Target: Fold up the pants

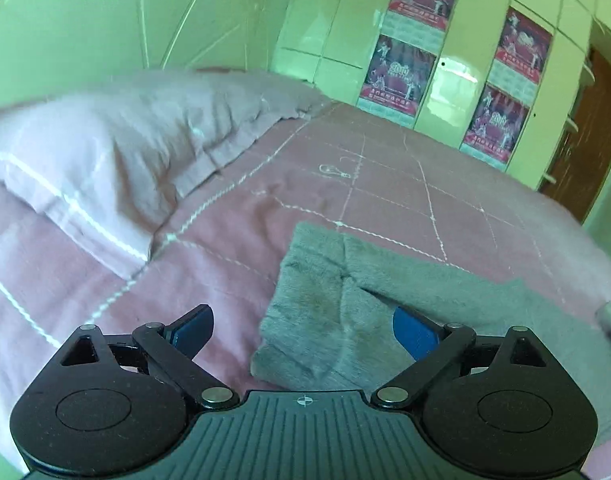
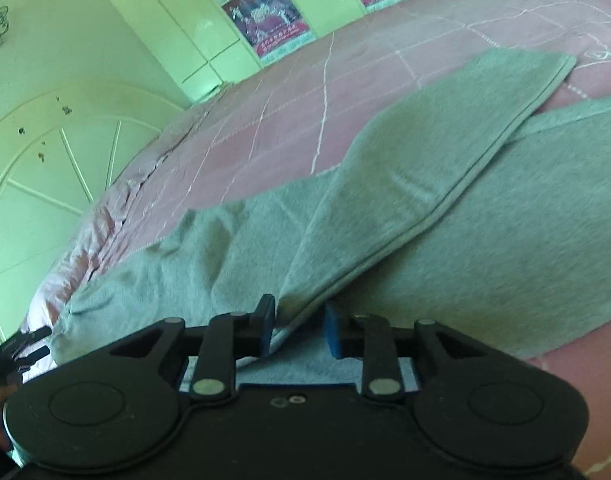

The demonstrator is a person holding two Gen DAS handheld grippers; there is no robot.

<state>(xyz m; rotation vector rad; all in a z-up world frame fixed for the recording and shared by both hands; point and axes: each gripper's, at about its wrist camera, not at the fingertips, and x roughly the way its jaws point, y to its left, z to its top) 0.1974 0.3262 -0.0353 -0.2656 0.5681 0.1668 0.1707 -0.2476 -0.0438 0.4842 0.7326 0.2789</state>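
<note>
Grey pants (image 1: 325,300) lie on a pink bedspread (image 1: 377,184). In the left wrist view my left gripper (image 1: 303,330) is wide open, hovering over the waist end of the pants, with nothing between the blue pads (image 1: 411,332). In the right wrist view the pants (image 2: 485,240) stretch across the bed with one leg (image 2: 425,160) folded over the other. My right gripper (image 2: 299,330) has its jaws partly closed around the hem edge of that leg. The fabric edge runs between the pads (image 2: 332,334).
A pink pillow (image 1: 117,160) lies at the left of the bed. A white headboard (image 2: 37,184) stands behind it. White wardrobe doors with red posters (image 1: 401,72) line the far side. The other gripper shows at the left edge of the right wrist view (image 2: 13,350).
</note>
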